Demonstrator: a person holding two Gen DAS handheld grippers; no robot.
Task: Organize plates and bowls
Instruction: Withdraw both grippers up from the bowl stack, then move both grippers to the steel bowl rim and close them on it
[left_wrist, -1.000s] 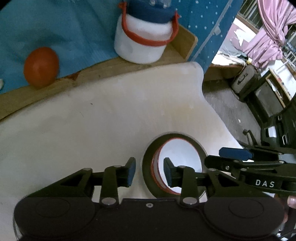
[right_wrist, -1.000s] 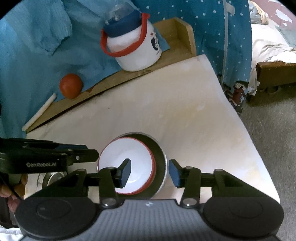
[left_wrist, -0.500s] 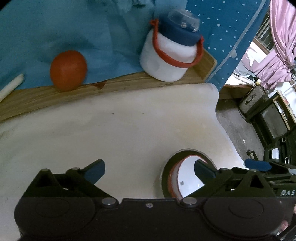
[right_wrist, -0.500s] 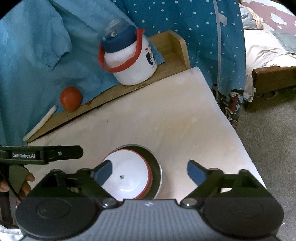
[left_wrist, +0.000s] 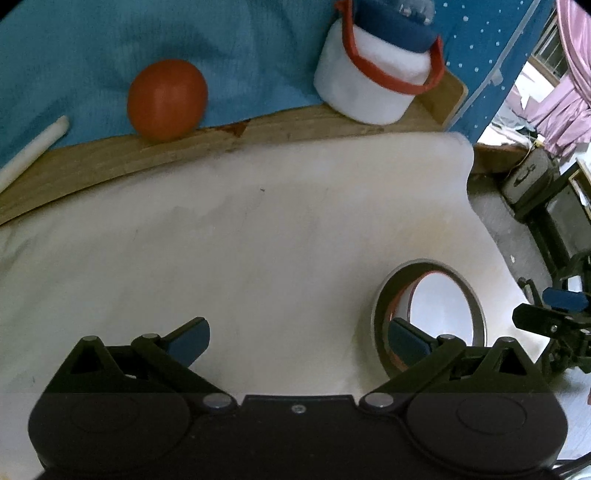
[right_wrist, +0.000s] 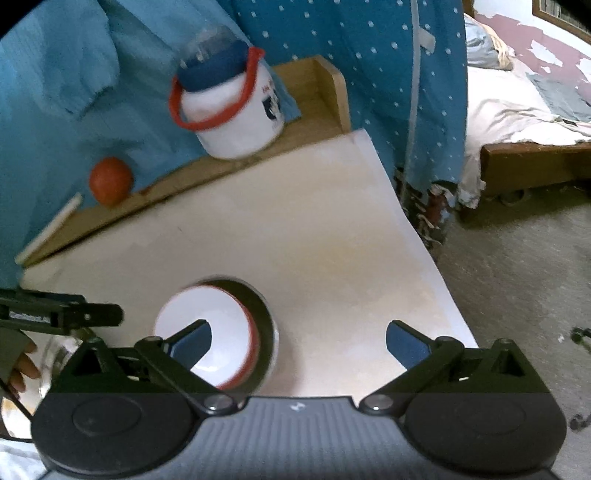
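A white bowl with a red rim (left_wrist: 439, 306) (right_wrist: 207, 314) sits nested in a darker grey bowl (left_wrist: 386, 295) (right_wrist: 265, 314) on the white tabletop (left_wrist: 258, 240), near its right edge. My left gripper (left_wrist: 297, 326) is open over bare table; its right finger overlaps the stack's near rim without pinching it. It also shows in the right wrist view as the left gripper (right_wrist: 66, 314), left of the bowls. My right gripper (right_wrist: 298, 328) has its jaws opening wide. Its left finger hangs over the white bowl, and the pads press on nothing. The right gripper (left_wrist: 550, 317) sits right of the bowls.
On a wooden ledge (left_wrist: 184, 155) at the back stand a white jar with a blue lid and red handle (left_wrist: 373, 85) (right_wrist: 229, 110), an orange ball-like fruit (left_wrist: 166, 99) (right_wrist: 110, 181) and a white stick (left_wrist: 33, 147). Blue cloth hangs behind. A hand (right_wrist: 22, 365) shows lower left. Floor lies right of the table edge (right_wrist: 424, 240).
Both grippers went from nearly closed around the bowls' rims to wide open, letting go. The left gripper slid leftward, so the bowls now sit at its right finger.
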